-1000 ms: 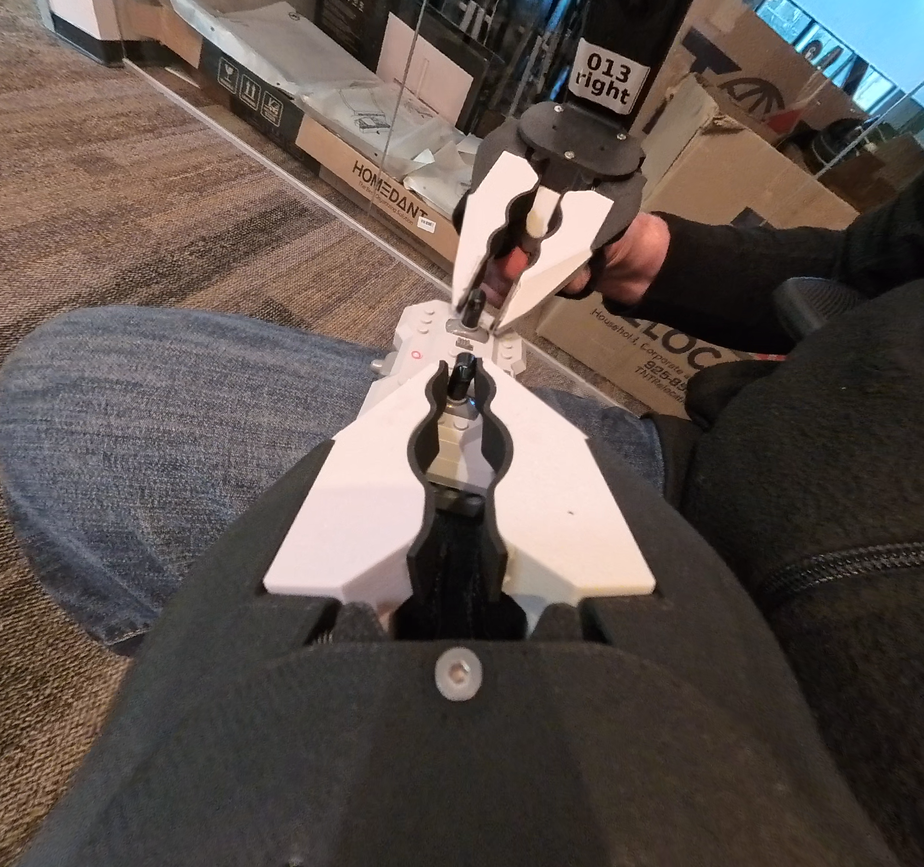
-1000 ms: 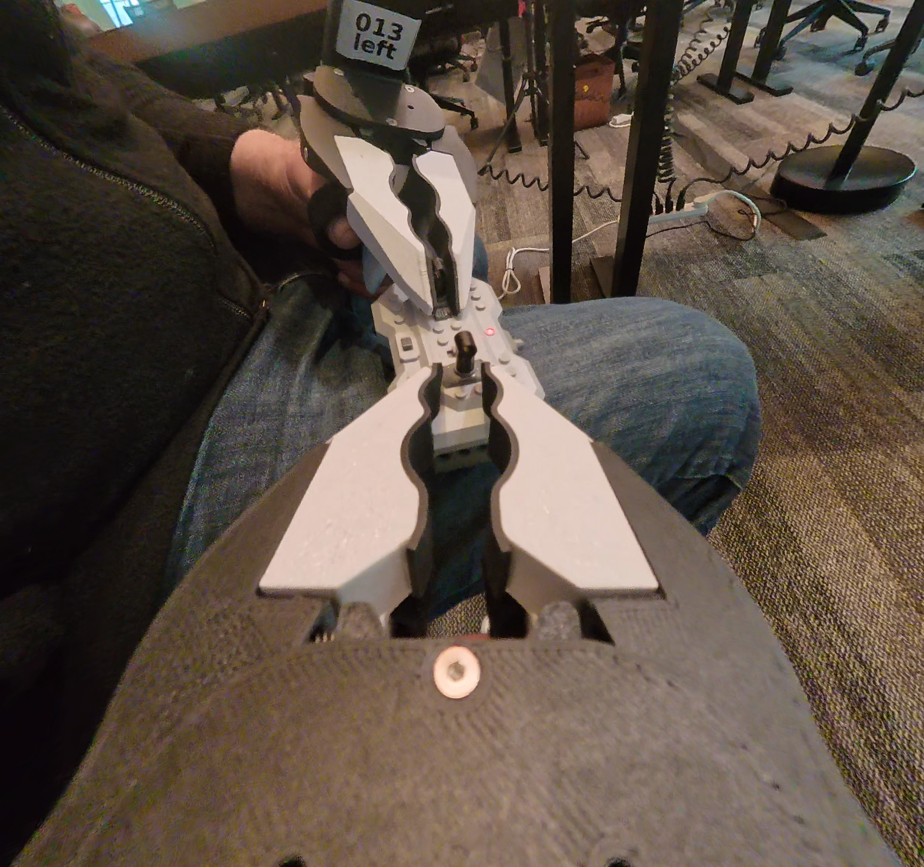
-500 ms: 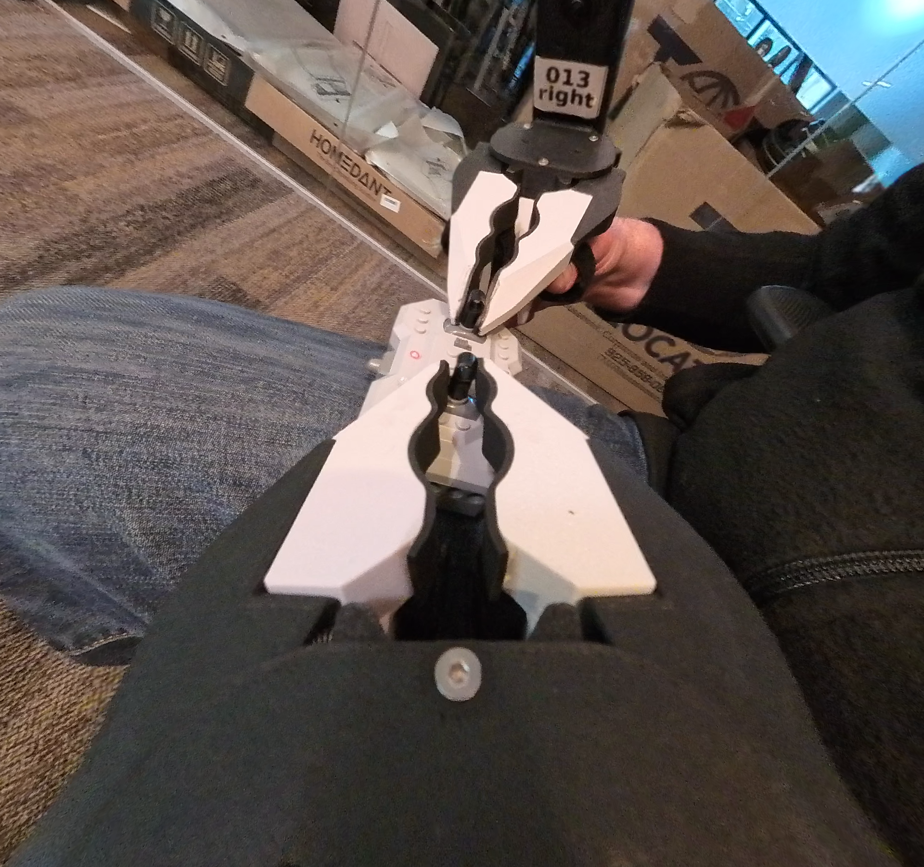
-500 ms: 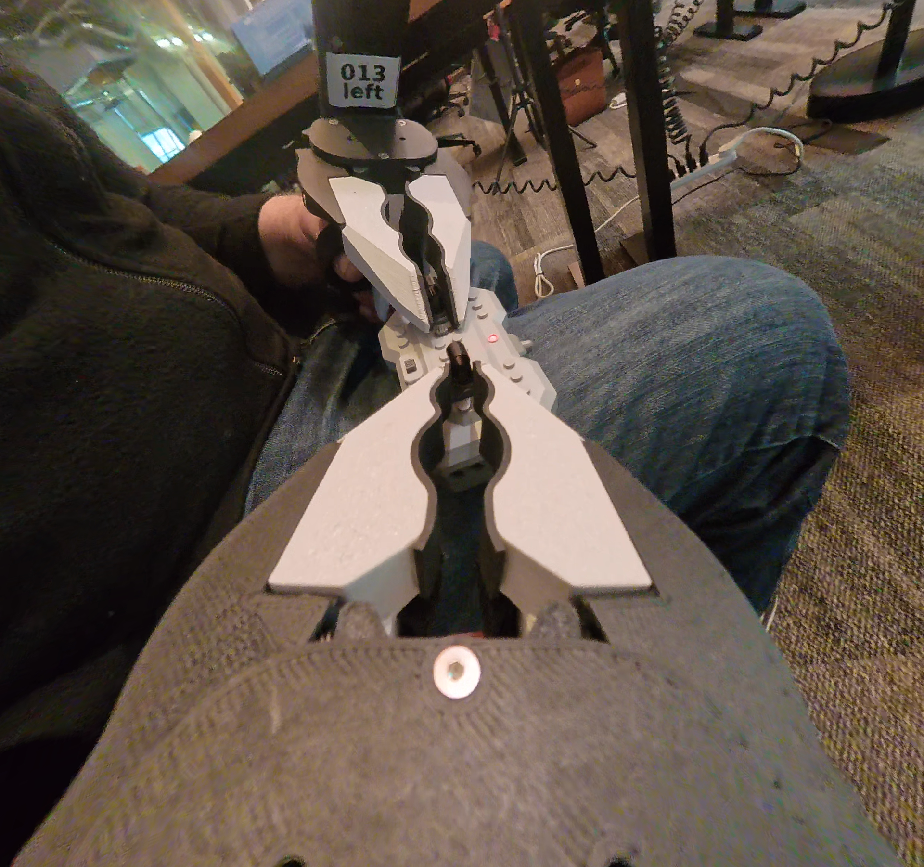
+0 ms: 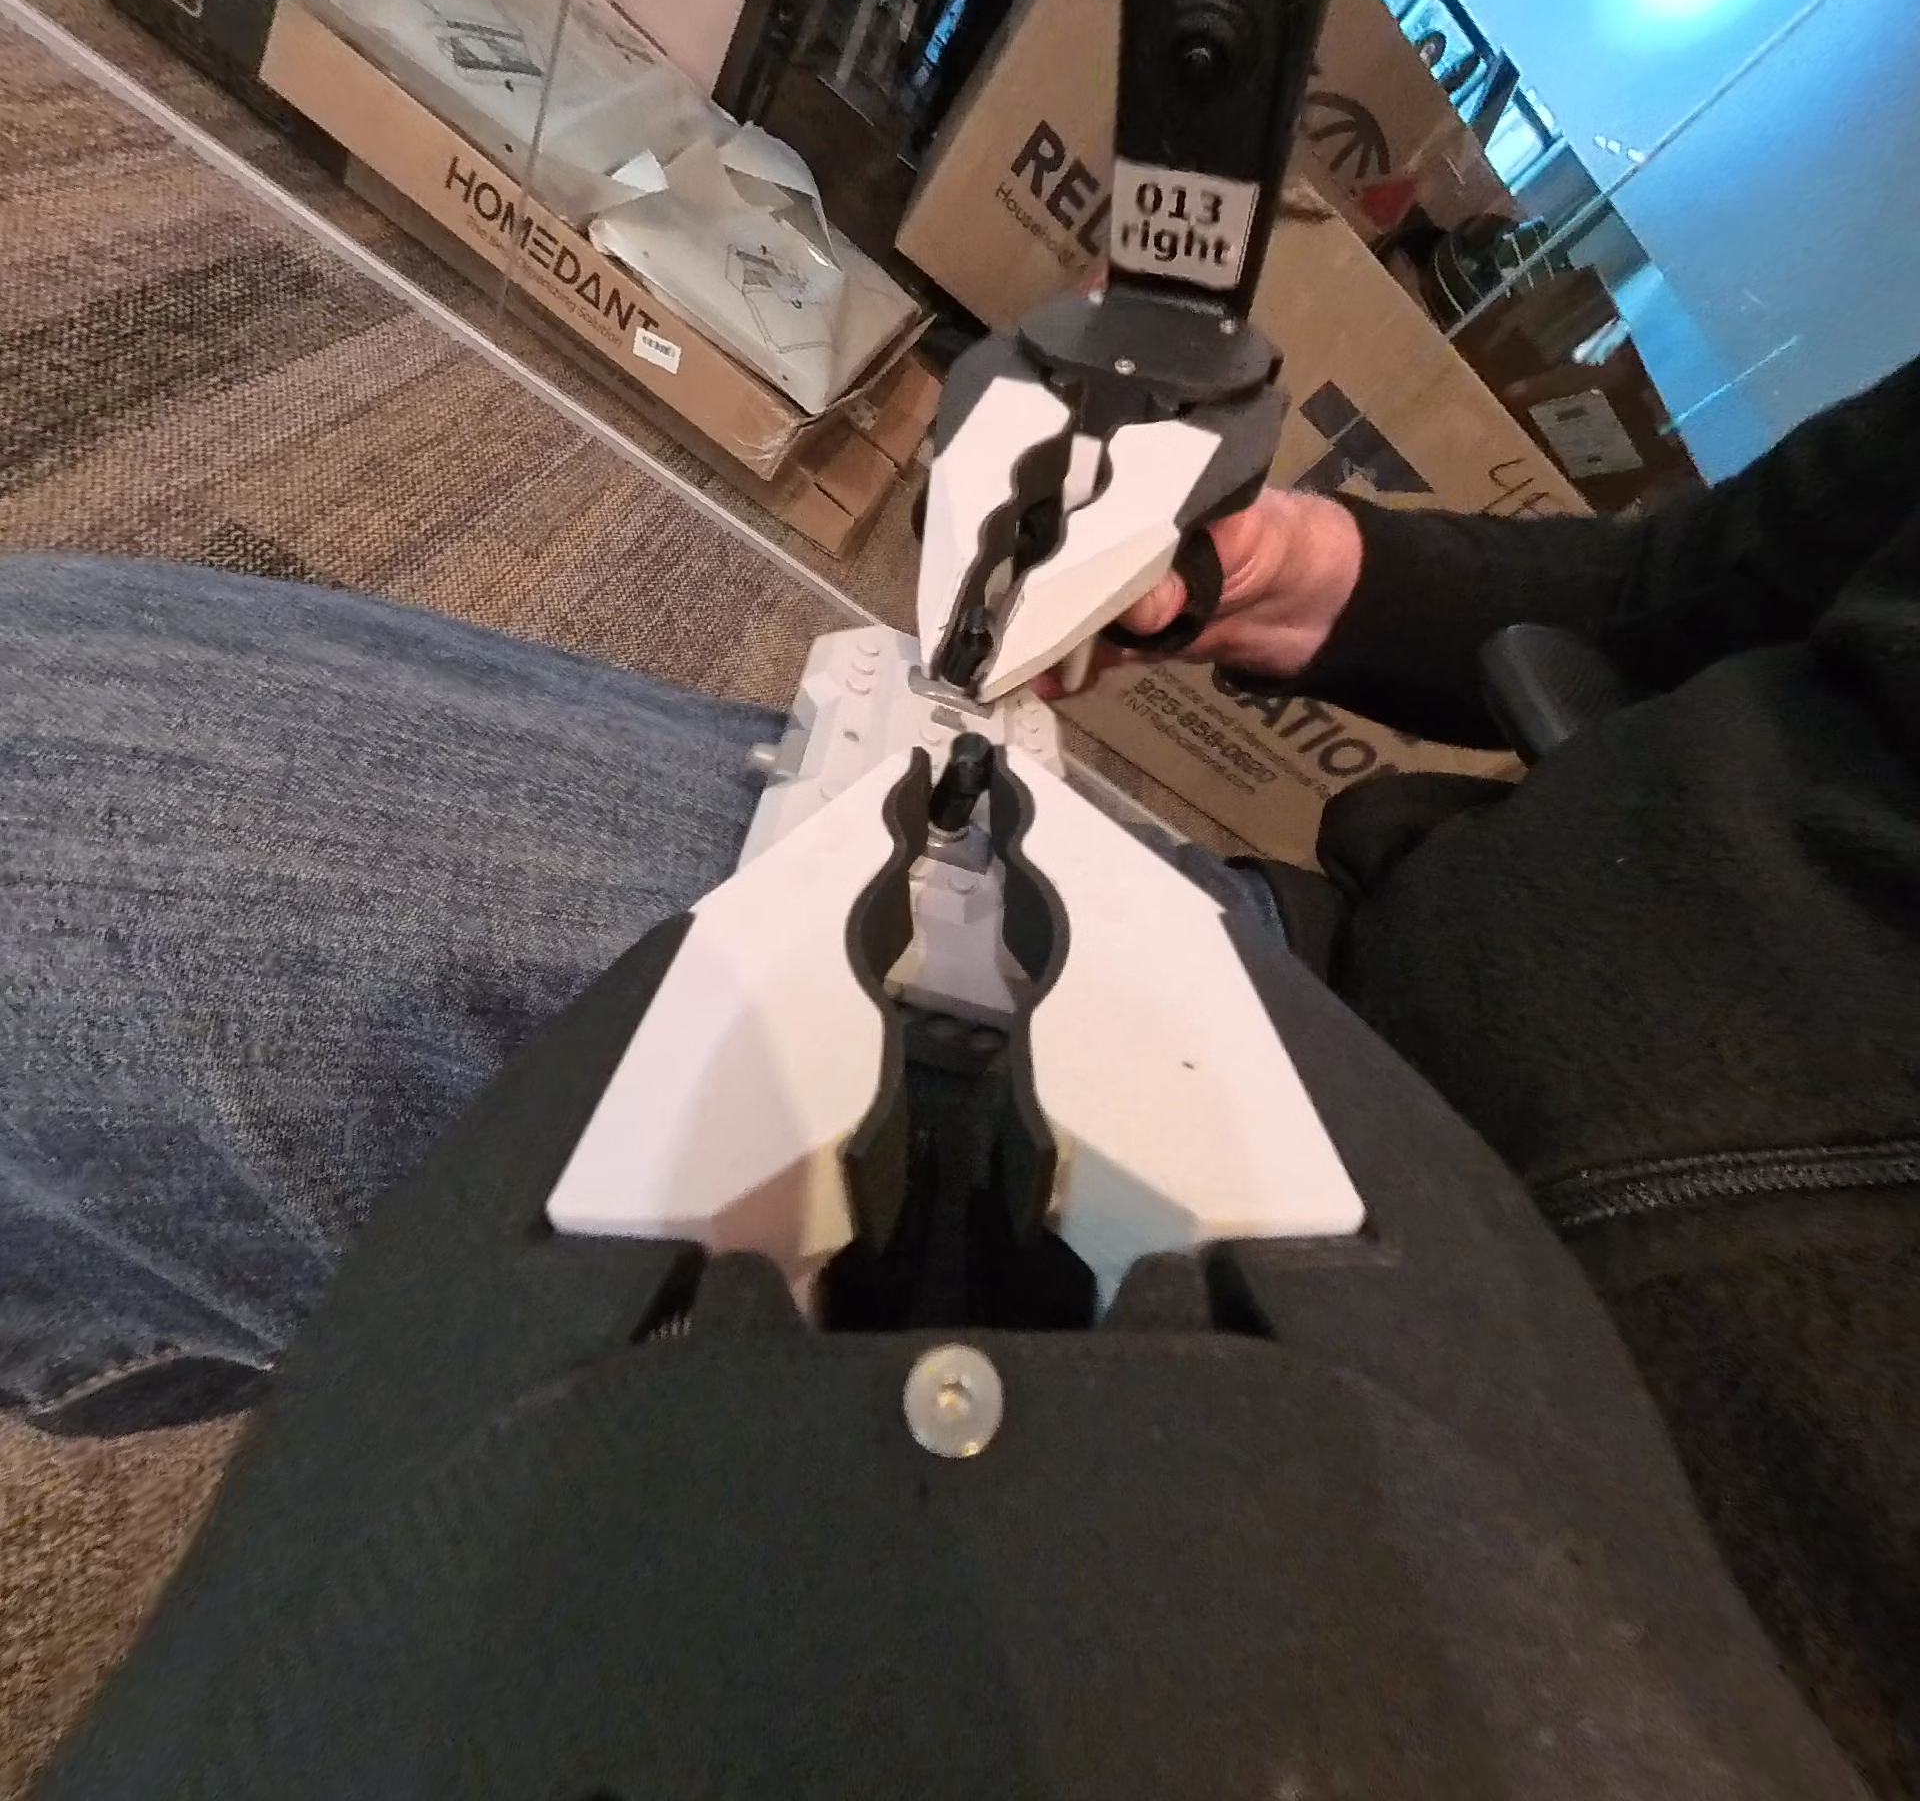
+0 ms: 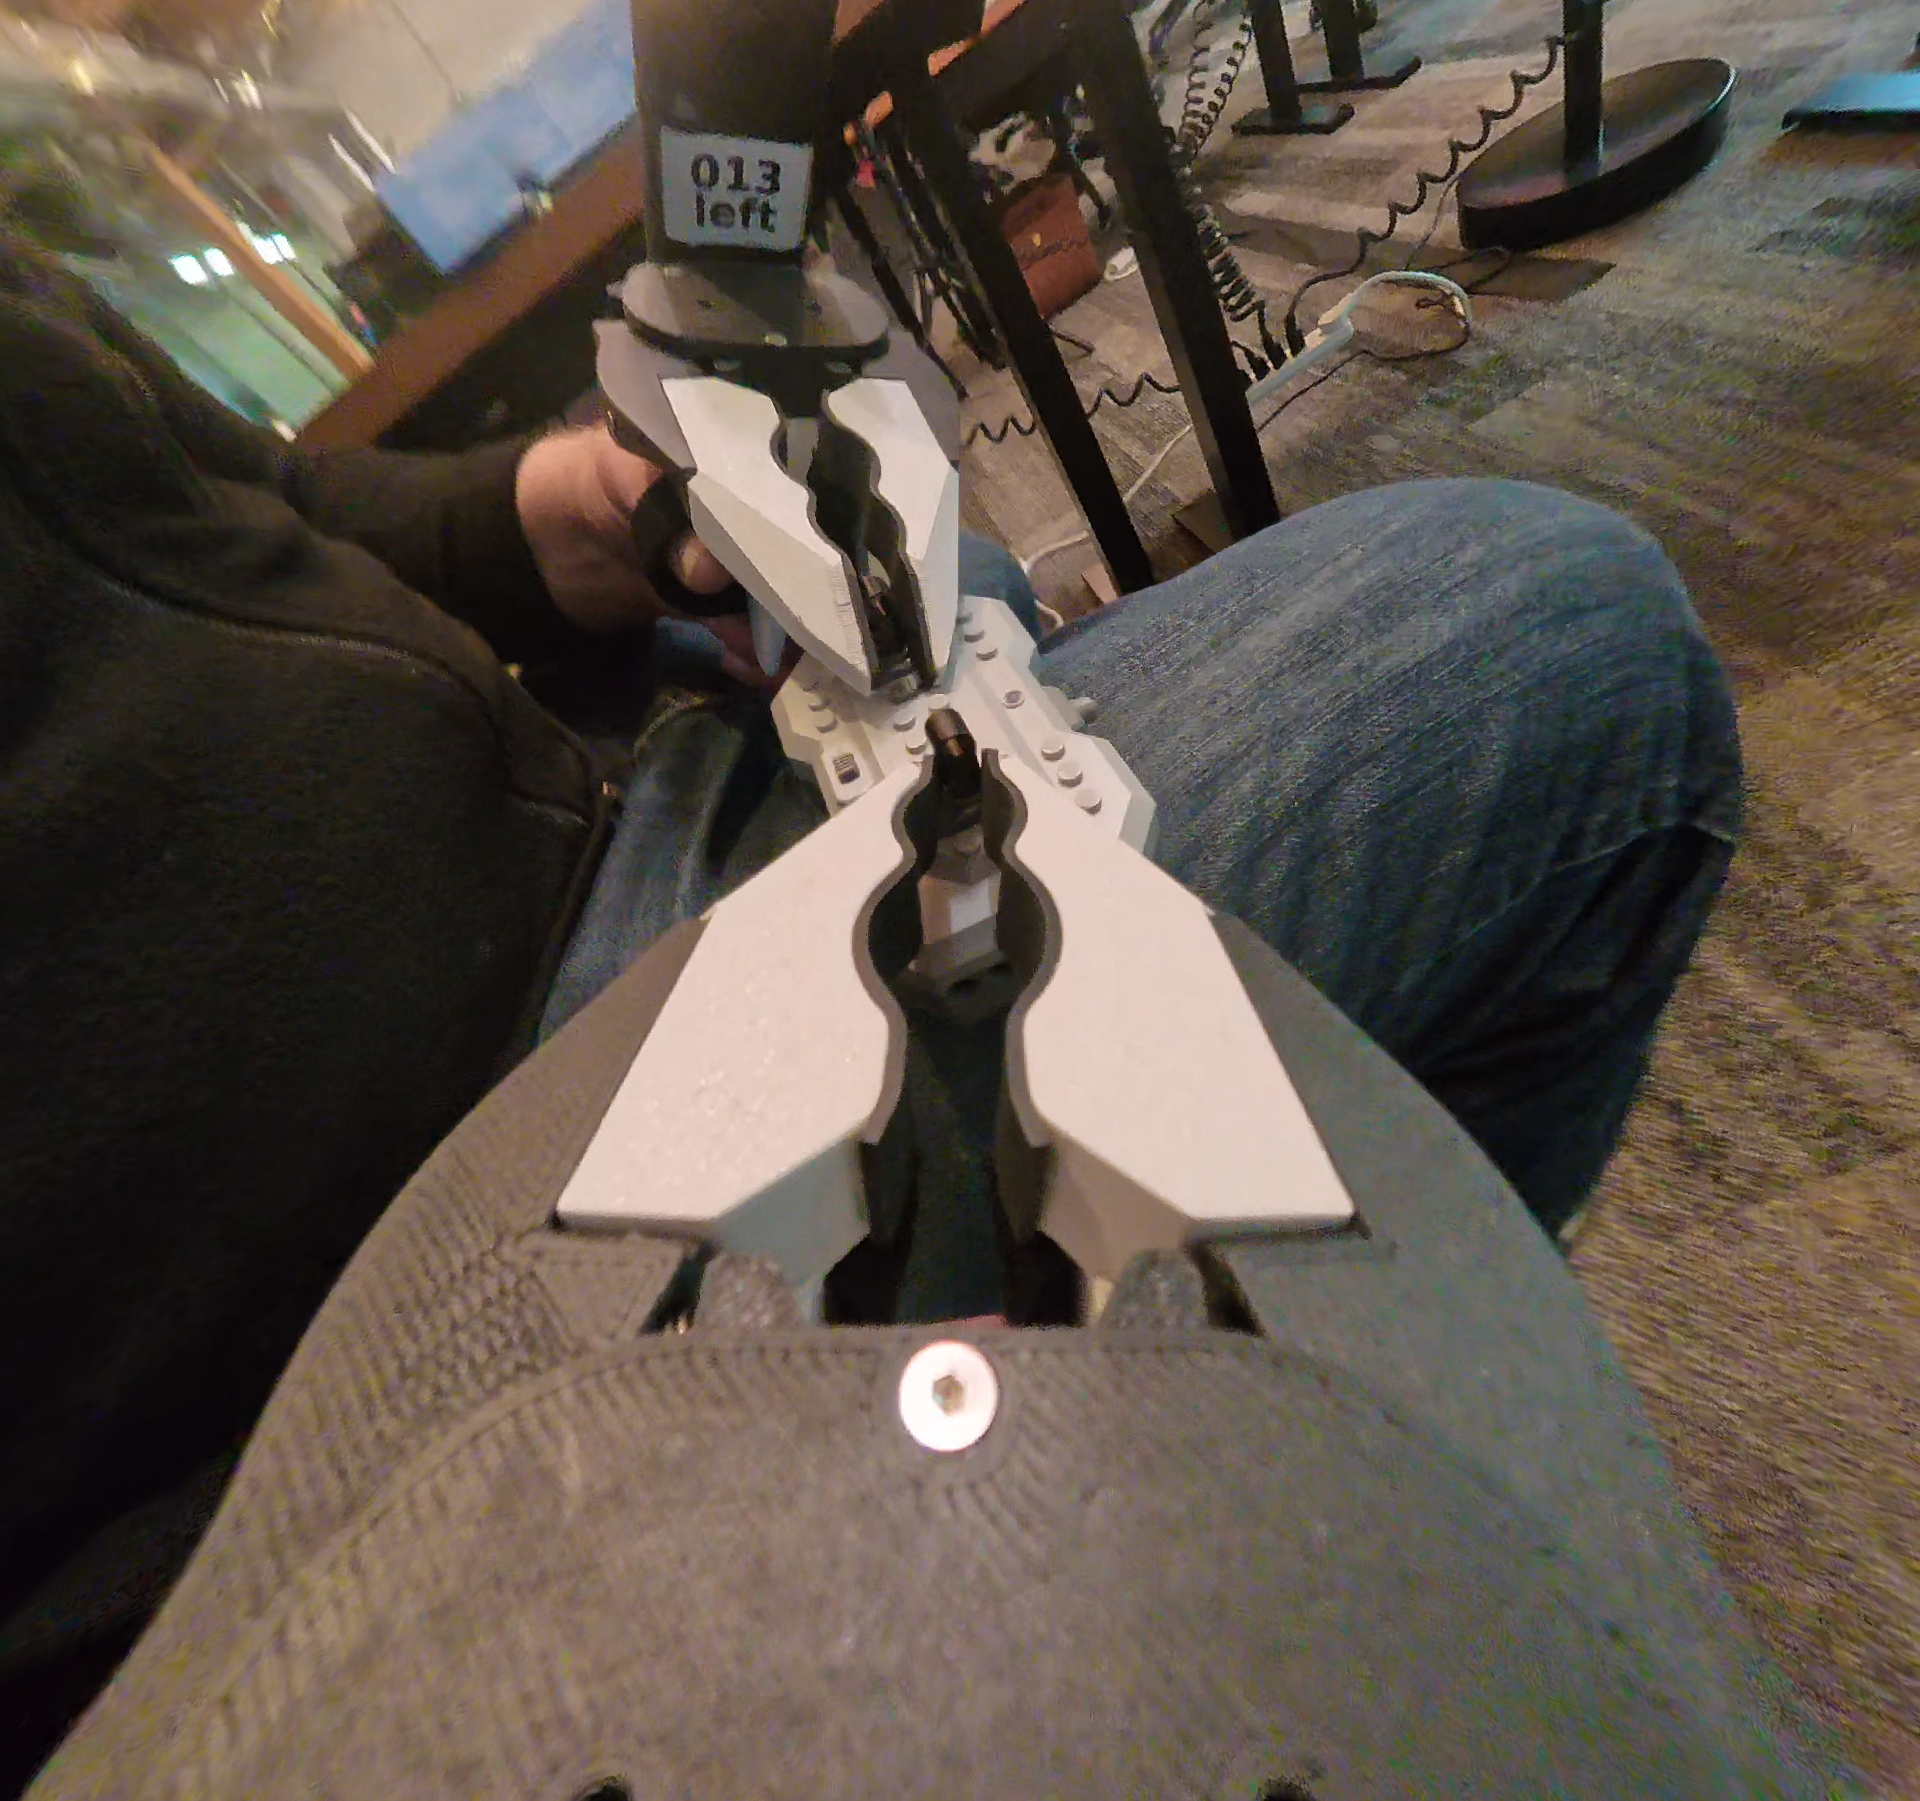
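A grey brick-built model (image 5: 883,712) lies across the seated person's denim-clad thigh (image 5: 312,816), which props it from below. The left gripper (image 5: 961,795) is closed on a narrow grey end of the model, pinning it; a small black peg (image 5: 961,777) stands at its tips, at 12 o'clock. Facing it, the right gripper (image 5: 971,681) points down at the model's studded top, jaws nearly together around a similar black peg (image 6: 951,743) on the opposite end. Cardboard boxes (image 5: 644,338) sit beyond at 11 o'clock.

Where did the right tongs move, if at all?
Yes: right tongs stayed at the same spot on the grey brick model, but squeezed nearly shut.
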Demonstrator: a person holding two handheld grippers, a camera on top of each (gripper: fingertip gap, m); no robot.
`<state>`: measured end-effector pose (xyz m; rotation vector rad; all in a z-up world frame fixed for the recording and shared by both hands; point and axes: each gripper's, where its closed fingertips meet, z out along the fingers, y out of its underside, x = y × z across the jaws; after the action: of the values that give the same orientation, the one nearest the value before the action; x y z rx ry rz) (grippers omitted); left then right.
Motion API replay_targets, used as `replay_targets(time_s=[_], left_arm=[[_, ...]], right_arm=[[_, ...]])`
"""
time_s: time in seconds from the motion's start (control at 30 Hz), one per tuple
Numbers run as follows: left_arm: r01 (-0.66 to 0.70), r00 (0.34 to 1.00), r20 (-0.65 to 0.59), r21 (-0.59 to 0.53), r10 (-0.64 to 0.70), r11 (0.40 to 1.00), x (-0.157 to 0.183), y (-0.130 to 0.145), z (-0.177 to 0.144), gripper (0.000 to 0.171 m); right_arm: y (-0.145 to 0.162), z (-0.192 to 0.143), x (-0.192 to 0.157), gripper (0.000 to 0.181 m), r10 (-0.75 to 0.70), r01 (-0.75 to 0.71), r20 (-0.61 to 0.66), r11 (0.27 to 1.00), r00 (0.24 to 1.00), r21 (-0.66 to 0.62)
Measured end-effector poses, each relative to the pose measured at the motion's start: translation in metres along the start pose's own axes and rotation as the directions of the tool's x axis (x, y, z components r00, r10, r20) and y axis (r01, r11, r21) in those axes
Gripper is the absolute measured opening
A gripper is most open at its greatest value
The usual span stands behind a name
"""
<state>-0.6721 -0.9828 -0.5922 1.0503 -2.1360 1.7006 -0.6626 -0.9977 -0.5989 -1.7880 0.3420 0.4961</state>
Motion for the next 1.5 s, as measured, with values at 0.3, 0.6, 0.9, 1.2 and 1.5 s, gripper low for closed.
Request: replay_targets(time_s=[0.3,0.6,0.9,1.2,1.5], left_arm=[[0.02,0.999,0.035,0.027,-0.021,0.999,-0.001,0.0,0.002,0.009],[0.004,1.0,0.019,0.016,-0.004,1.0,0.001,0.001,0.0,0.009],[-0.042,0.999,-0.006,0.008,0.042,0.999,0.004,0.003,0.001,0.009],[-0.396,0.913,0.093,-0.031,0.397,0.918,0.007,0.01,0.002,0.007],[-0.569,0.811,0.12,-0.064,0.572,0.82,0.008,0.014,0.001,0.006]], right_arm=[[-0.001,-0.001,0.002,0.006,0.107,-0.102,0.092,0.993,0.99,-0.055],[-0.001,0.0,-0.002,0.006,0.019,-0.016,0.095,1.0,0.995,-0.024],[0.002,-0.002,-0.006,0.005,-0.217,0.217,0.001,0.976,0.976,-0.004],[0.006,-0.001,-0.01,0.005,-0.445,0.441,-0.064,0.895,0.893,-0.065],[0.007,-0.001,-0.014,0.005,-0.619,0.602,-0.141,0.785,0.773,-0.148]])
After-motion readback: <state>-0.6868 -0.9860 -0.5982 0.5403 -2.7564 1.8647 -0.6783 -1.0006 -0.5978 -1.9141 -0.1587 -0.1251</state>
